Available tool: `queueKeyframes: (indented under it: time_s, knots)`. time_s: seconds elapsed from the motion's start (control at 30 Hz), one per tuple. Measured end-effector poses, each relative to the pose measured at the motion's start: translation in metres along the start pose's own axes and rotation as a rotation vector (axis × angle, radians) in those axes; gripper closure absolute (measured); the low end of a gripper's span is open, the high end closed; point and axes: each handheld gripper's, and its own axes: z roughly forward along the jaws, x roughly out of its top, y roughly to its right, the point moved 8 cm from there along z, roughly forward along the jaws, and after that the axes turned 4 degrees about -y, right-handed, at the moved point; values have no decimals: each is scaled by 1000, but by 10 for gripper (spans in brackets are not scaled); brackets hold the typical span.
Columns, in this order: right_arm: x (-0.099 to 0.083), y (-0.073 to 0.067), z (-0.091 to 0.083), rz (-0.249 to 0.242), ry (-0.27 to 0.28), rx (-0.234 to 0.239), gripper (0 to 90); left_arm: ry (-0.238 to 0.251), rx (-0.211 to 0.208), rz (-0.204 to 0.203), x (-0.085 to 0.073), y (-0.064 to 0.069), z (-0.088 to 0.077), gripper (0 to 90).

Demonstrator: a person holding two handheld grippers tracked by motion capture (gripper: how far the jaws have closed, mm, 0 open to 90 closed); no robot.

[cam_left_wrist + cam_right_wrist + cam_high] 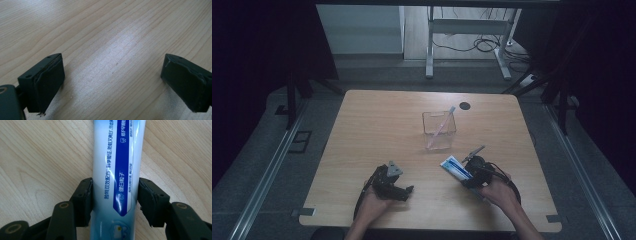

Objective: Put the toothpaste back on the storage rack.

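Observation:
A white and blue toothpaste tube (455, 168) (116, 165) lies flat on the wooden table (377, 130) at the front right. My right gripper (466, 175) (115, 195) straddles the tube's lower part, and both pads (86, 200) touch its sides. My left gripper (406, 192) (112, 80) rests at the front left, jaws wide apart over bare wood with nothing between them. A clear plastic container (427, 125) stands mid-table with a pink toothbrush (443, 124) leaning inside it.
A small black round spot (465, 105) marks the table's far side behind the container. Beyond the far edge stand white desk legs (430, 50) with cables on the floor. Dark drapes flank both sides.

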Motion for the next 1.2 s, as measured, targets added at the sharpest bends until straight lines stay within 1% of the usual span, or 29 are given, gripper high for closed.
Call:
queueKeyframes:
  time_s: [0.07, 0.1, 0.13, 0.2, 0.23, 0.3, 0.4, 0.6, 0.87, 1.2]
  knots:
    - [0, 0, -1, 3, -2, -2, 503, 0, 0, 0, 0, 0, 0, 53]
    - [0, 0, -2, 1, 0, 0, 556, 0, 1, 0, 0, 0, 0, 53]
    - [0, 0, -2, 1, 0, 0, 556, 0, 1, 0, 0, 0, 0, 53]
    - [1, 0, -4, -6, 4, 0, 628, 0, 0, 0, 0, 0, 0, 53]
    - [1, 0, -6, -1, 2, 0, 650, 0, 0, 0, 0, 0, 0, 53]
    - [1, 0, -7, 3, 3, 1, 684, 1, 0, 0, 0, 0, 0, 53]
    - [1, 0, -9, 11, 9, -5, 710, 0, 0, 0, 0, 0, 0, 53]
    - [-1, -2, -12, 4, 28, -22, 728, 0, 2, 2, 0, 0, 0, 53]
    - [0, 1, -20, 14, 78, -7, 728, 1, 5, 4, 0, -1, 0, 54]
    - [7, 3, -33, 25, 149, 20, 728, -1, 6, 9, 0, -1, 0, 55]
